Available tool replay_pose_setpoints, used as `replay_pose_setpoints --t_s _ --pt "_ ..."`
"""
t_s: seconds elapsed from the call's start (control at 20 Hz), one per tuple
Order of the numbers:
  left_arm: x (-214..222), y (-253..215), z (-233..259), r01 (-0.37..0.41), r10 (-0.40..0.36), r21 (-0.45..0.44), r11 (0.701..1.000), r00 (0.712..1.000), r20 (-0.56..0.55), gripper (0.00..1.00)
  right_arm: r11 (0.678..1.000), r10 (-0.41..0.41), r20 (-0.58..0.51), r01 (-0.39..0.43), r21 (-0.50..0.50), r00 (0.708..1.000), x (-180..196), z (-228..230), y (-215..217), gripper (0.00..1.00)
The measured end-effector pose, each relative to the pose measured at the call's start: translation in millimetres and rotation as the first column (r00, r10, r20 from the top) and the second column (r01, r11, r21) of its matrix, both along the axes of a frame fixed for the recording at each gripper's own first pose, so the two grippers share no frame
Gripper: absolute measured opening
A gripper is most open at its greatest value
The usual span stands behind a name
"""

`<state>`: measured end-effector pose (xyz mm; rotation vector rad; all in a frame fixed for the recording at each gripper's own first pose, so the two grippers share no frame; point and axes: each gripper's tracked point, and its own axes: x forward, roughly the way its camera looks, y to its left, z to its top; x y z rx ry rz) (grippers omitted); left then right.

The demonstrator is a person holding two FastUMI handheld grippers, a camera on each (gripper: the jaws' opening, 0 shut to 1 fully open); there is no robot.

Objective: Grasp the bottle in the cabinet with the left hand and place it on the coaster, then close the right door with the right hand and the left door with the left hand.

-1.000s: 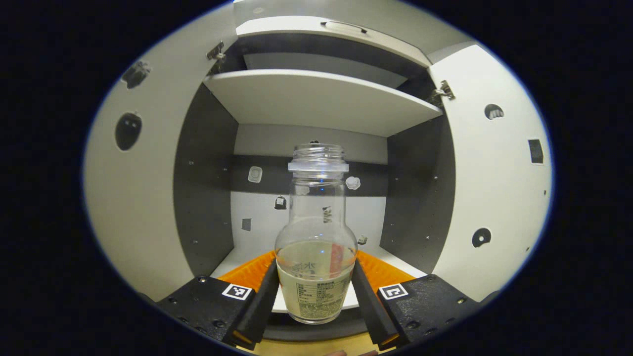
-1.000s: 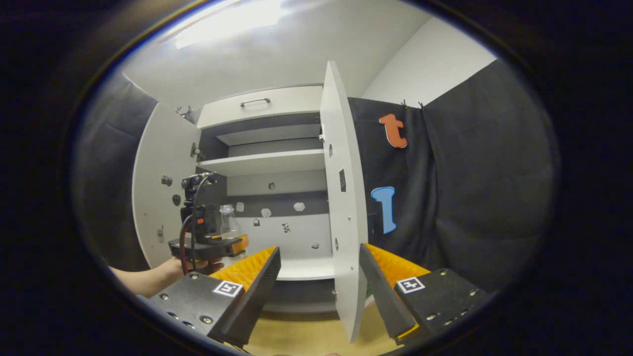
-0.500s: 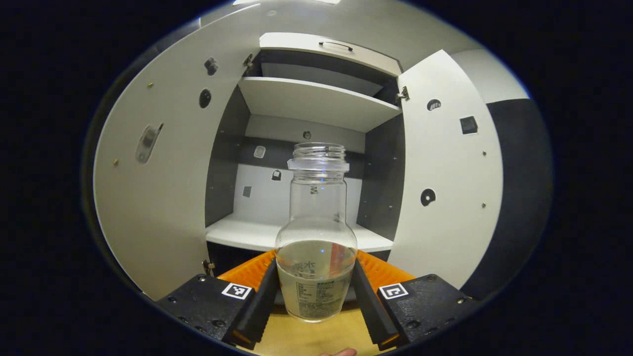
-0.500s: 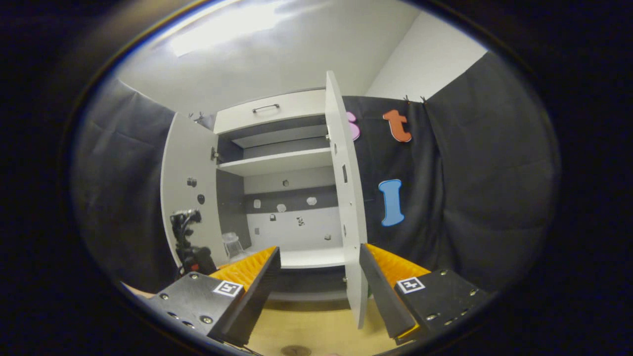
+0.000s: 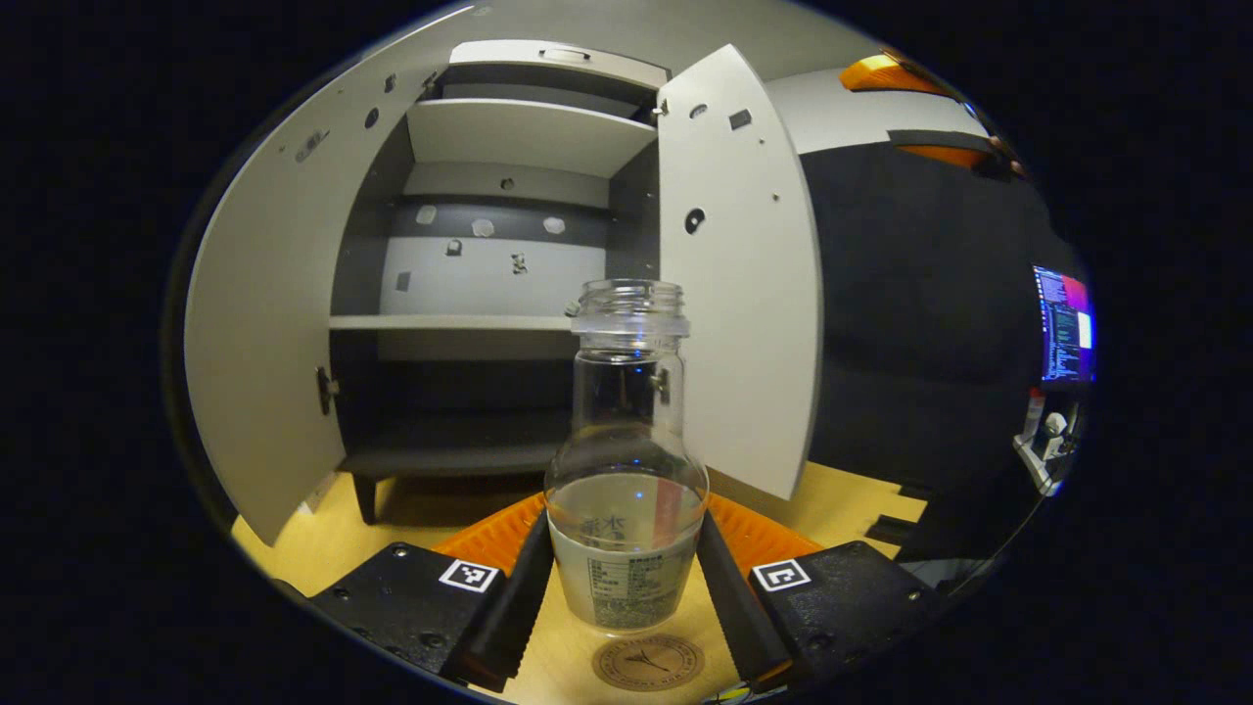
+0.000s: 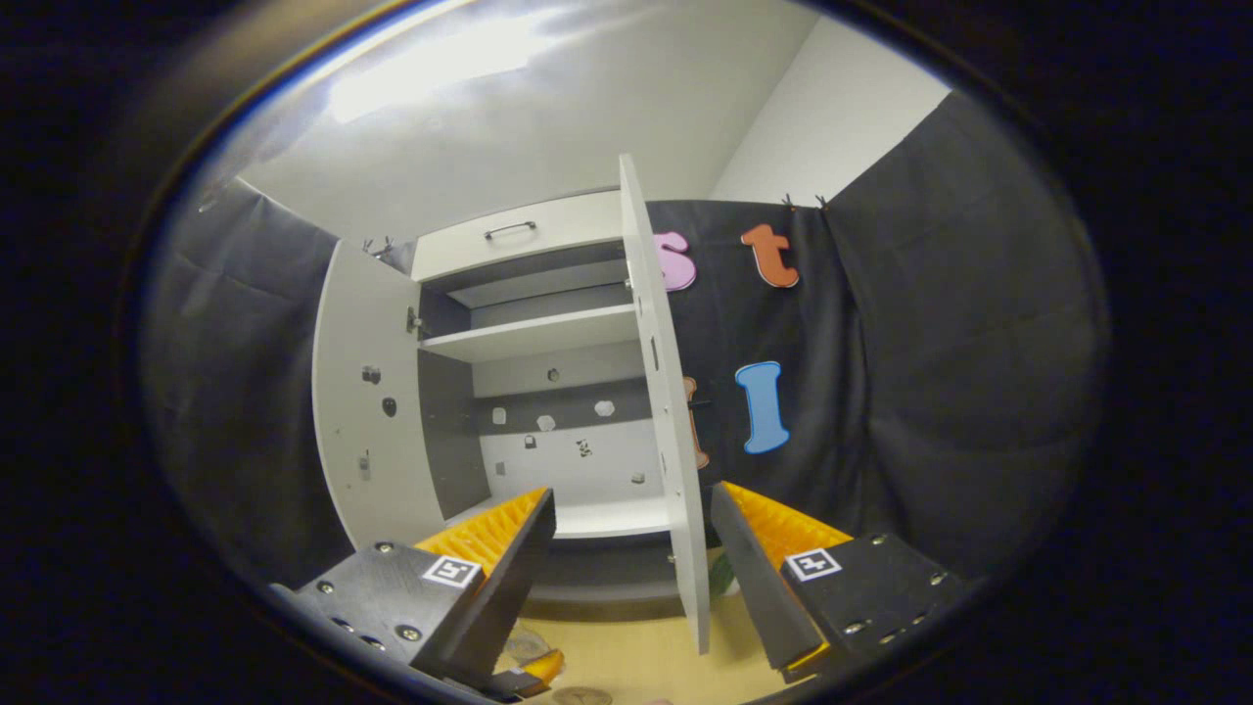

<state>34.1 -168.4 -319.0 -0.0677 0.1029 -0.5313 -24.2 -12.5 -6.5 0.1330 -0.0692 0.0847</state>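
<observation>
A clear, capless bottle (image 5: 626, 460) with pale liquid in its lower part and a printed label stands upright between the fingers of my left gripper (image 5: 622, 537), which is shut on its body. It is outside the cabinet (image 5: 489, 284), over the wooden table. A round brown coaster (image 5: 648, 662) lies on the table just below and in front of the bottle's base; I cannot tell if they touch. Both cabinet doors are open: the left door (image 5: 259, 323) and the right door (image 5: 734, 274). My right gripper (image 6: 631, 573) is open and holds nothing, with the right door's edge (image 6: 680, 509) between its fingers, farther off.
The cabinet's lower shelf (image 5: 450, 321) and upper shelf (image 5: 519, 132) are bare, with small stickers on the back wall. A lit monitor (image 5: 1064, 323) stands far right. The wooden table (image 5: 323, 529) runs in front of the cabinet. Something green (image 6: 720, 573) sits behind the right door.
My left gripper pulled the bottle out of the cabinet and lowered it toward the table; the coaster came into view beneath. In the right gripper view the left gripper dropped to the bottom edge.
</observation>
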Motion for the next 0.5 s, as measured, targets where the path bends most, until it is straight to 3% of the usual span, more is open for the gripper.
replay_pose_setpoints --t_s 0.2,0.5 --pt "-15 -15 -53 0.076 -0.075 0.001 0.997 0.995 -0.059 0.80 0.998 -0.050 0.036 0.049 0.040 0.998 2 8 -29 0.98" --pt "-22 -19 -92 0.179 -0.174 0.053 0.983 0.981 -0.084 0.81 0.995 -0.097 0.095 0.095 0.025 0.991 9 14 -68 0.97"
